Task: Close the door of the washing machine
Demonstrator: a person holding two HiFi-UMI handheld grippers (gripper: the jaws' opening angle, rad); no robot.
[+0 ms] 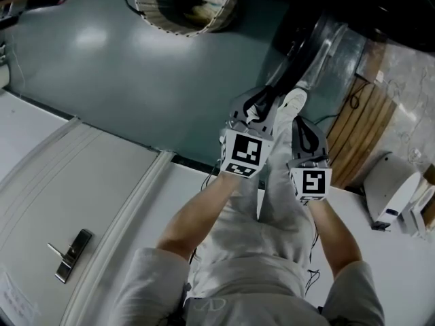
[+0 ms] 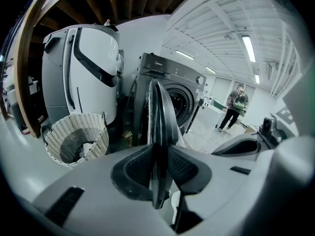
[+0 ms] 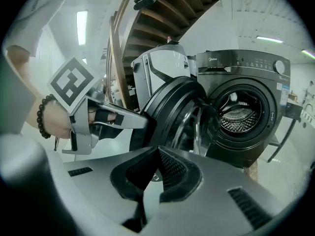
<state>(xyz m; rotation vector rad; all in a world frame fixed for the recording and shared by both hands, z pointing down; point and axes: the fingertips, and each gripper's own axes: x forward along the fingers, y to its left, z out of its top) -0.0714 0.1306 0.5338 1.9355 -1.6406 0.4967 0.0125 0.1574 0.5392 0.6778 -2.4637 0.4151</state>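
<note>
Door [image 3: 173,113] of dark front-loading washing machine [image 3: 248,90]: swung wide open, hinged at the left of the opening as seen in the right gripper view; steel drum [image 3: 239,118] exposed behind it; left gripper [image 2: 158,162]: fingers clamped on the door's outer rim, one pad on each face, rim seen edge-on between them; right gripper [image 3: 157,154]: fingers pressed together at the tips, nothing between them; held just beside the left gripper, short of the door; wicker laundry basket [image 2: 75,137]: on the floor left of the machine, some pale cloth inside; tall white appliance [image 2: 81,68]: beside the machine, behind the basket; person [image 2: 235,108]: standing well off across the bright room, in the left gripper view.
</note>
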